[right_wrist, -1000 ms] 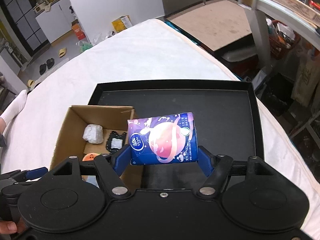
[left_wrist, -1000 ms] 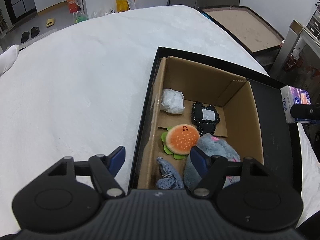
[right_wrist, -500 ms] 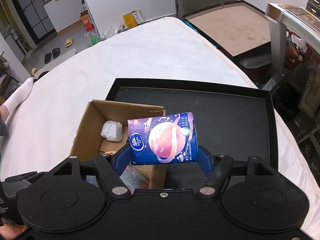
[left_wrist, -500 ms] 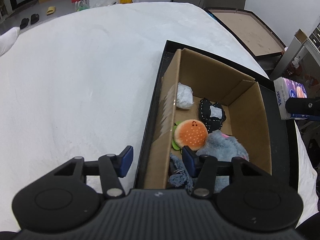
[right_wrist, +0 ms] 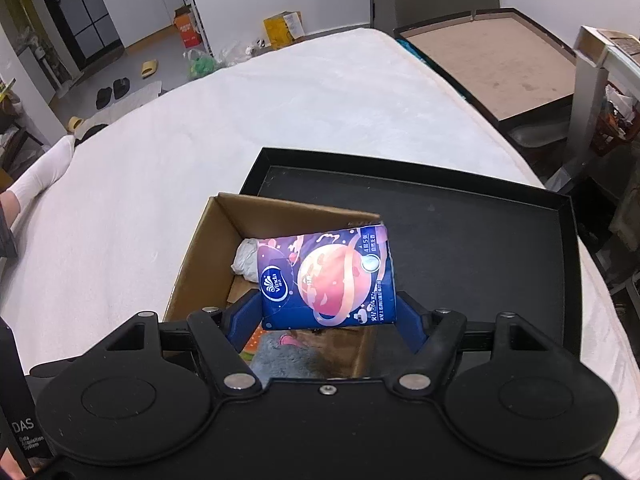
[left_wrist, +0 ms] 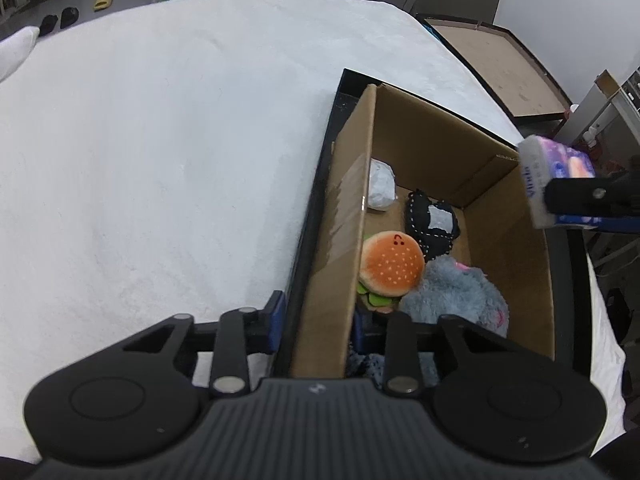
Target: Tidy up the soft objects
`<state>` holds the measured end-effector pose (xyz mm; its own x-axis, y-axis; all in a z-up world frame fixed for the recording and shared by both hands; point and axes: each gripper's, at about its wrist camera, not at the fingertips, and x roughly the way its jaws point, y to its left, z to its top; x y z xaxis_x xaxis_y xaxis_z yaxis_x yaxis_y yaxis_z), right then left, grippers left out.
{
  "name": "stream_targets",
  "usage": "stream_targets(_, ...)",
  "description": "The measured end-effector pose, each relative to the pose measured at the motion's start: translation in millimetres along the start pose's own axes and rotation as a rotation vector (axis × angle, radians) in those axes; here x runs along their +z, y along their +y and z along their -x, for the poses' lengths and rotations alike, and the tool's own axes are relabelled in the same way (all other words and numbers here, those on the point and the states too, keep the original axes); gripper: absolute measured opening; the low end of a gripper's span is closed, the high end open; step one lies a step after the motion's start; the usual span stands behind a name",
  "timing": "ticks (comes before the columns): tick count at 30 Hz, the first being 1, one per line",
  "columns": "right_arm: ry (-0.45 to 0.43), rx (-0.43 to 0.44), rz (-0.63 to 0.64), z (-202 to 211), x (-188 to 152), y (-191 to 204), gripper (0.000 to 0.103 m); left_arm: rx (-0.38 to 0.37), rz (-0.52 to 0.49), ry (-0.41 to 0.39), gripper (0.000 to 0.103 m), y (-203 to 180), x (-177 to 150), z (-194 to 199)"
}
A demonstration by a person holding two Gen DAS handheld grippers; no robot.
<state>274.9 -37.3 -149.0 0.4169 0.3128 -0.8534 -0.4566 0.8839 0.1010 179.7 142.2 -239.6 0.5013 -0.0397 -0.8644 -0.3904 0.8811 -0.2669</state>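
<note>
Tissue pack (right_wrist: pixel 326 278) sits clamped in our right gripper (right_wrist: pixel 328 312), above the cardboard box (right_wrist: pixel 200 256). At nine o'clock of it, our left gripper (left_wrist: pixel 318 322) is closing astride the box's wall; toys lie inside.

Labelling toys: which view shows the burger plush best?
Left wrist: the burger plush lies in plain sight in the box. The right wrist view shows only an orange sliver, hidden under the tissue pack.
</note>
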Motion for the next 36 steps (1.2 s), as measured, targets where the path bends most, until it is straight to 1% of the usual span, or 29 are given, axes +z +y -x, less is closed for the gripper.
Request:
stream_targets(2,0.008,-0.003,0.003,-3.9,0.1,4.1,0.069,-0.010,-0.006,-0.001,0.025,-0.2,-0.7,-0.2)
stream_targets(5,0.013,0.001,-0.003,-8.0,0.2,8.2,0.070,-0.022,-0.005,0.002,0.022,-0.4,-0.7,-0.6)
stream_targets(8,0.017,0.021,-0.005,-9.6,0.0,13.8,0.073,-0.029,-0.006,0.005,0.022,0.0,-0.2,-1.0)
stream_targets(11,0.042,0.031,-0.007,-11.3,-2.2,16.1,0.073,-0.034,-0.002,0.008,0.022,2.1,0.1,-1.2)
stream_targets(18,0.034,0.006,-0.032,1.6,-7.0,6.1,0.073,-0.033,0.003,0.018,0.022,2.5,1.7,-1.1)
stream_targets(24,0.021,0.011,-0.061,15.5,-13.5,-2.9,0.073,-0.016,-0.013,0.017,0.023,-2.8,6.2,8.2)
stream_targets(25,0.020,0.015,-0.067,17.4,-14.6,-3.9,0.073,-0.007,-0.021,0.015,0.025,-4.5,6.8,11.2)
stream_targets(28,0.018,0.033,-0.095,22.8,-17.4,-7.8,0.075,-0.001,-0.033,0.018,0.026,-7.2,8.2,19.6)
stream_targets(31,0.012,0.056,-0.126,29.2,-21.2,-12.1,0.078,0.004,-0.036,0.027,0.031,-9.9,9.9,29.5)
stream_targets(33,0.007,0.068,-0.139,34.3,-24.2,-14.9,0.079,0.005,-0.051,0.020,0.036,-13.9,11.0,38.1)
stream_targets(35,0.000,0.071,-0.148,39.7,-27.2,-17.9,0.082,0.011,-0.060,0.013,0.046,-17.4,10.9,46.8)
stream_targets(36,-0.005,0.074,-0.156,42.9,-29.0,-19.9,0.084,0.012,-0.062,0.010,0.048,-18.9,10.9,50.5)
